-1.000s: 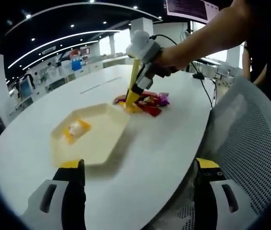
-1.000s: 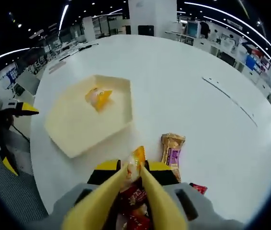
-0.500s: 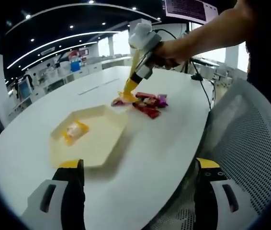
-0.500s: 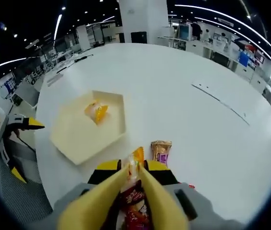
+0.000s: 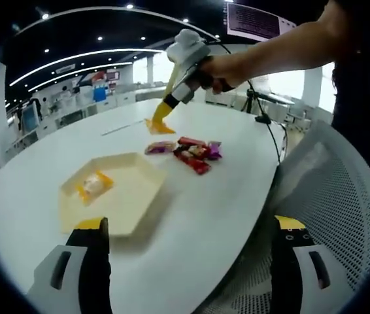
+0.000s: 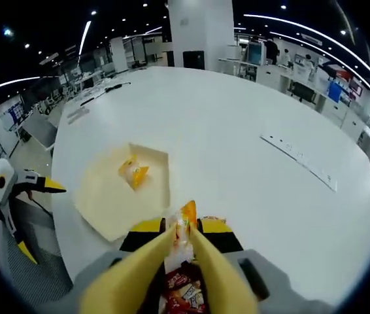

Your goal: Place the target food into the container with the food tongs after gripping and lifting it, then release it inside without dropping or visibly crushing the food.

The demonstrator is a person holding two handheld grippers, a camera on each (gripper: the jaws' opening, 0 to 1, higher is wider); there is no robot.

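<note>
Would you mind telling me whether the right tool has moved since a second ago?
Yes: the right tool has risen from the snack pile on the table.

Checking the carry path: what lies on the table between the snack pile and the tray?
In the left gripper view, only bare white table lies between the snack pile and the cream hexagonal tray; one orange-wrapped snack already sits inside.

The yellow tongs hide much of the snack pile.

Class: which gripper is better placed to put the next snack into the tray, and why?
The right. Its tongs already pinch an orange-wrapped snack above the table, near the tray. The left gripper is open and empty.
</note>
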